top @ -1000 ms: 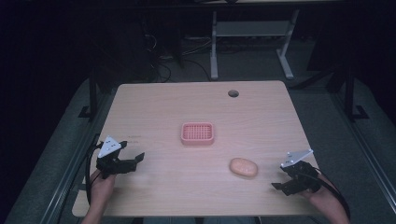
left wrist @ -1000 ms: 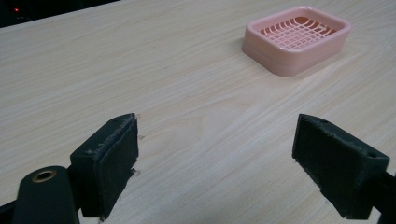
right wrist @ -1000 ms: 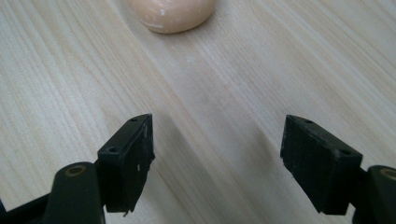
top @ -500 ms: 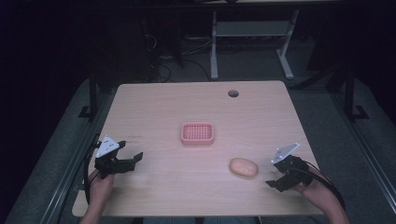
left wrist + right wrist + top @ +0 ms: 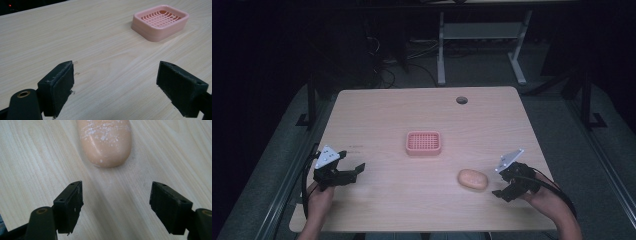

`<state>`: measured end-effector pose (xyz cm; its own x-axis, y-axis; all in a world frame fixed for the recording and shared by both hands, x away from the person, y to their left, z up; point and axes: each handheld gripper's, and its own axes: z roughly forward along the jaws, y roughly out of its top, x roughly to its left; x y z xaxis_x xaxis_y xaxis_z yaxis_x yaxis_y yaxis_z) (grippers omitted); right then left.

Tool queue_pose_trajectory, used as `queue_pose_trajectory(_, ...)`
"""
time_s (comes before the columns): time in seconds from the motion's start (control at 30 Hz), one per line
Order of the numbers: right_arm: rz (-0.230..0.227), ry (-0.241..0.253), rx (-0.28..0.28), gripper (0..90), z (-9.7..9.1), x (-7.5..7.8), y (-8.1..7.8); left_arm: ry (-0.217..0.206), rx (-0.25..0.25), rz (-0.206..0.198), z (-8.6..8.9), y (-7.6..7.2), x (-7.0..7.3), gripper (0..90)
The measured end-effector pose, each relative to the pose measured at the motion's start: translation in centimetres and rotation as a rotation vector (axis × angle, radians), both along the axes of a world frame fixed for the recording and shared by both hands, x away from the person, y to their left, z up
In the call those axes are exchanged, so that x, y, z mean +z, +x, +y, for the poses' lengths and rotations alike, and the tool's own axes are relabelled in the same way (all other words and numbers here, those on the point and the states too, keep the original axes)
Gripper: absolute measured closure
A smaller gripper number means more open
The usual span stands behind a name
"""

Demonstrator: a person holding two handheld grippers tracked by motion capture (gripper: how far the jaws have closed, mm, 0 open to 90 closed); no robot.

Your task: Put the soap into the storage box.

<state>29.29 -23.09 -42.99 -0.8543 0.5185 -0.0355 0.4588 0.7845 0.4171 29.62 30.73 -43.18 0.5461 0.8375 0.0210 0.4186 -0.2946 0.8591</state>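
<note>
One oval peach soap bar (image 5: pixel 473 179), one pink plastic slotted soap dish (image 5: pixel 423 142) on pale wooden table (image 5: pixel 387 115). Right gripper (image 5: pixel 502 187) wide, empty, just beside soap. Left gripper (image 5: pixel 357 169) wide, empty.

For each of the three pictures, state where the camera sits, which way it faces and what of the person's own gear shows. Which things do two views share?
High view: above the person's side, facing forward and down on the table; both hands, left gripper, right gripper.
Left gripper view: between open jaws toward the pink soap dish.
Right gripper view: between open jaws toward the soap bar.
Shared: dish and bar each appear from above too.
</note>
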Motion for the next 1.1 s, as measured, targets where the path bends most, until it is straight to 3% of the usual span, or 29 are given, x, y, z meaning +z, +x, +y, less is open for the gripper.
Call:
queue_pose_trajectory(0.53,0.004,-0.012,0.057,26.3,2.2,0.6,1.0,0.001,0.001,0.001,0.0,0.0,0.0,14.2)
queue_pose_trajectory(1.1,0.030,-0.032,0.110,26.3,4.5,0.0,2.1,0.001,0.005,-0.003,0.0,0.0,0.1,14.2)
